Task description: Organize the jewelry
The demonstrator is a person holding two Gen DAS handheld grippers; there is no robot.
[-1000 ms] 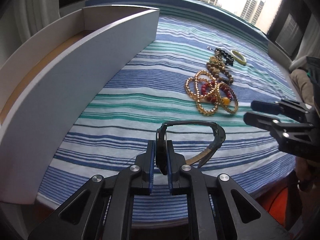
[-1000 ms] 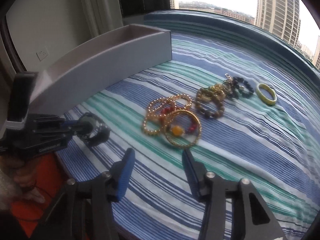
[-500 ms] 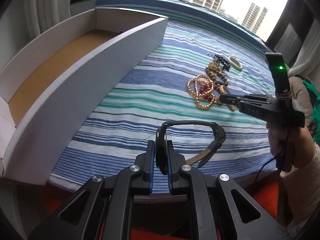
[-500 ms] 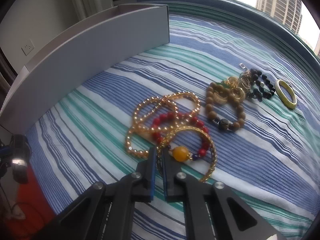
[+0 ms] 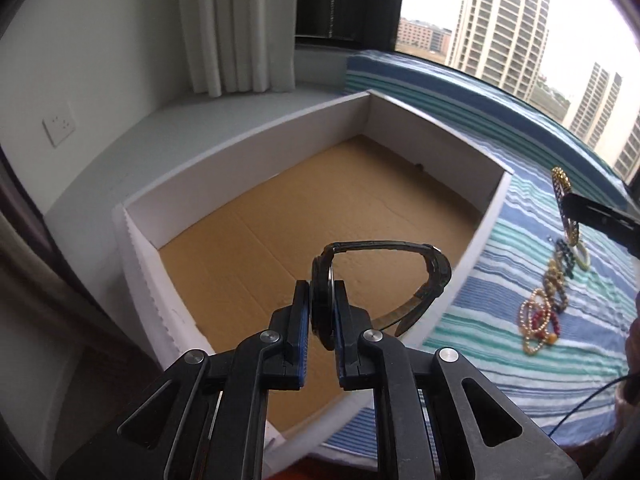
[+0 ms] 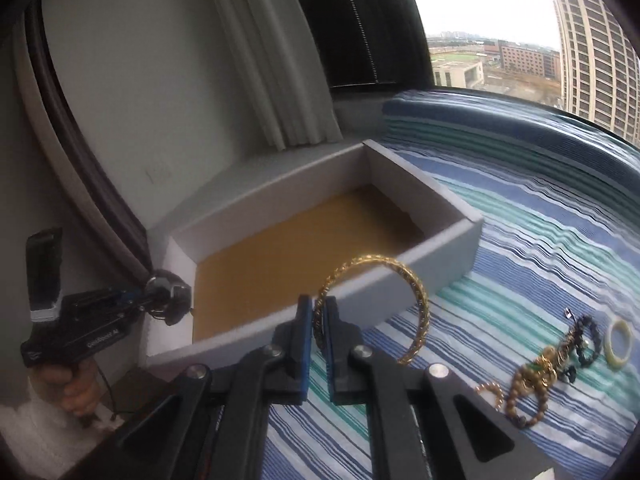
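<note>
My left gripper (image 5: 322,312) is shut on a black wristwatch (image 5: 400,256) and holds it above the near end of a white box (image 5: 256,136) with a brown cardboard floor. My right gripper (image 6: 318,324) is shut on a gold bangle (image 6: 416,292), held in the air beside the box's long wall (image 6: 440,256). In the right wrist view my left gripper (image 6: 160,292) with the watch shows at the box's near corner. In the left wrist view the right gripper's finger (image 5: 600,216) and the bangle (image 5: 564,200) show at the right edge.
More bracelets lie on the striped cloth: gold and red bead strands (image 5: 536,320), wooden beads (image 6: 528,396), black beads (image 6: 588,336) and a pale green ring (image 6: 618,340). A curtain (image 5: 236,24), a wall socket (image 5: 59,124) and a window stand behind the box.
My left gripper has swung left with the watch to over the box. My right gripper has lifted the gold bangle off the cloth and carried it toward the box.
</note>
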